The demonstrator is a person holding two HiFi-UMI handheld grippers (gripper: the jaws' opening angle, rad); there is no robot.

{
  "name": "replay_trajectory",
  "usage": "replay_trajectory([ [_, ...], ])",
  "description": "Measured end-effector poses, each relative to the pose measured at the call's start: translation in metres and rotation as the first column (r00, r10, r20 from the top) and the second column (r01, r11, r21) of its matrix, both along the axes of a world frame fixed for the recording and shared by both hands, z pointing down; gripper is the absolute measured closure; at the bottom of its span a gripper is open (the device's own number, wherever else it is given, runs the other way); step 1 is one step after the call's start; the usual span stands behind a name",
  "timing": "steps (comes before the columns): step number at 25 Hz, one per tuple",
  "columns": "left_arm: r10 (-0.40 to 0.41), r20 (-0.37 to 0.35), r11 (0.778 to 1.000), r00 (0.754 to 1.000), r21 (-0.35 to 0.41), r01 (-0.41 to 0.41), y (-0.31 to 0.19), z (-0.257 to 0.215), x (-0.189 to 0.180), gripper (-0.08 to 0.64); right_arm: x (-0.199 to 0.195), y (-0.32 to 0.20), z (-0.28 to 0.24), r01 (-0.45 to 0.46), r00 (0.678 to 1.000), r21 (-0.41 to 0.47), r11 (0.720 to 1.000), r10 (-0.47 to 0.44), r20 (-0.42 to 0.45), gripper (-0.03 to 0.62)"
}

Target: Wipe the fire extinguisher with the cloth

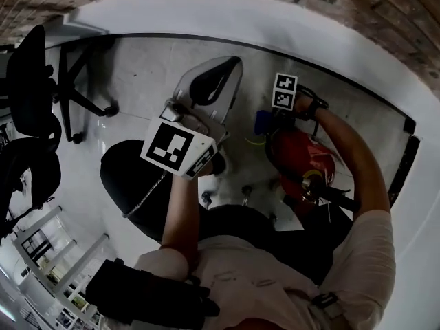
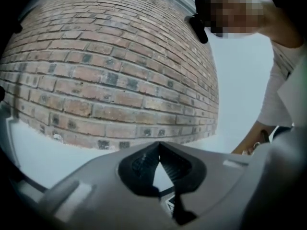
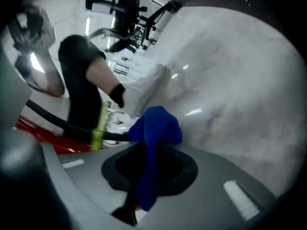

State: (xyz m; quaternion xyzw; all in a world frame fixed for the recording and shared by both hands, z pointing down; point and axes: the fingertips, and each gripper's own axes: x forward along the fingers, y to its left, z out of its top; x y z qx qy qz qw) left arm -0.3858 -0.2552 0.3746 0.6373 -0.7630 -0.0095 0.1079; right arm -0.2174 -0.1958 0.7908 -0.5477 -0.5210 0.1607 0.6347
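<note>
Much of the fire extinguisher (image 1: 306, 158) is hidden. In the head view the person's right forearm and shoulder cross over it, so only part of the red body shows. In the right gripper view it is cut down to a blurred red sliver at the left edge. Its head and handle cannot be made out clearly in either view.

The right tongs (image 3: 149, 146) are clamped narrow on the cloth (image 3: 156, 126). The cloth is a blue strip that runs down through the gap between the jaws and bunches into a lump just past the tips, which it covers. In the head view that blue lump sits just beside the upper end of the red body; whether it touches cannot be told.

A black hose (image 3: 53, 120) runs close behind the cloth, with a yellow-green tag (image 3: 98, 123) crossing it.

The left tongs (image 2: 158, 148) are held apart from the extinguisher and point up at a brick wall (image 2: 110, 71). Their tips meet, leaving only a slim triangular gap lower down, and nothing is between them.

Farther off to the left, black office chairs (image 1: 31, 81) stand on the grey floor (image 1: 148, 67). A white wall base curves round the back, partly cut off by the frame edge
</note>
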Motion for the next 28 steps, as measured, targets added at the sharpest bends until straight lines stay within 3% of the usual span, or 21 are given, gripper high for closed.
replay_trajectory([
  [2,0.003,-0.009,1.000,1.000,-0.020,-0.003,0.000,0.010,0.004,0.560,0.004,-0.018,0.055,-0.068,0.990,0.158,0.985,0.048,0.130,0.534],
  [3,0.002,-0.013,1.000,1.000,-0.027,-0.002,0.001,0.014,0.005,0.560,0.005,-0.022,0.067,-0.126,0.981,0.176,0.976,0.096,0.170,0.534],
  [8,-0.038,-0.015,0.999,0.999,-0.030,0.038,0.006,0.013,0.006,0.560,-0.013,-0.037,0.056,-0.253,0.938,0.179,0.951,0.196,0.284,0.534],
  [10,-0.037,-0.004,0.999,0.999,-0.010,0.037,0.005,0.001,0.014,0.560,-0.031,-0.059,0.027,-0.404,0.876,0.139,0.904,0.339,0.343,0.534],
  [13,-0.031,0.014,0.999,0.999,0.030,0.031,0.009,-0.021,0.027,0.560,-0.063,-0.112,-0.040,-0.637,0.694,0.059,0.769,0.538,0.478,0.534],
  [15,-0.027,0.020,0.998,0.999,0.052,0.026,0.015,-0.035,0.039,0.560,-0.072,-0.144,-0.091,-0.730,0.563,-0.001,0.683,0.603,0.566,0.534],
  [17,-0.018,0.029,0.997,0.999,0.075,0.016,0.023,-0.049,0.055,0.559,-0.071,-0.167,-0.146,-0.785,0.441,-0.062,0.617,0.627,0.642,0.534],
  [20,0.003,0.047,0.993,0.999,0.114,-0.008,0.035,-0.070,0.079,0.560,-0.053,-0.188,-0.232,-0.834,0.253,-0.161,0.528,0.624,0.739,0.534],
  [22,0.027,0.058,0.989,0.998,0.140,-0.035,0.043,-0.085,0.098,0.560,-0.031,-0.199,-0.285,-0.867,0.114,-0.216,0.449,0.600,0.792,0.534],
  [25,0.065,0.087,0.981,0.994,0.176,-0.080,0.060,-0.103,0.132,0.560,0.020,-0.214,-0.350,-0.912,-0.113,-0.300,0.280,0.533,0.839,0.532],
  [28,0.077,0.136,0.975,0.988,0.195,-0.103,0.086,-0.109,0.162,0.560,0.071,-0.211,-0.394,-0.911,-0.297,-0.395,0.119,0.473,0.829,0.529],
])
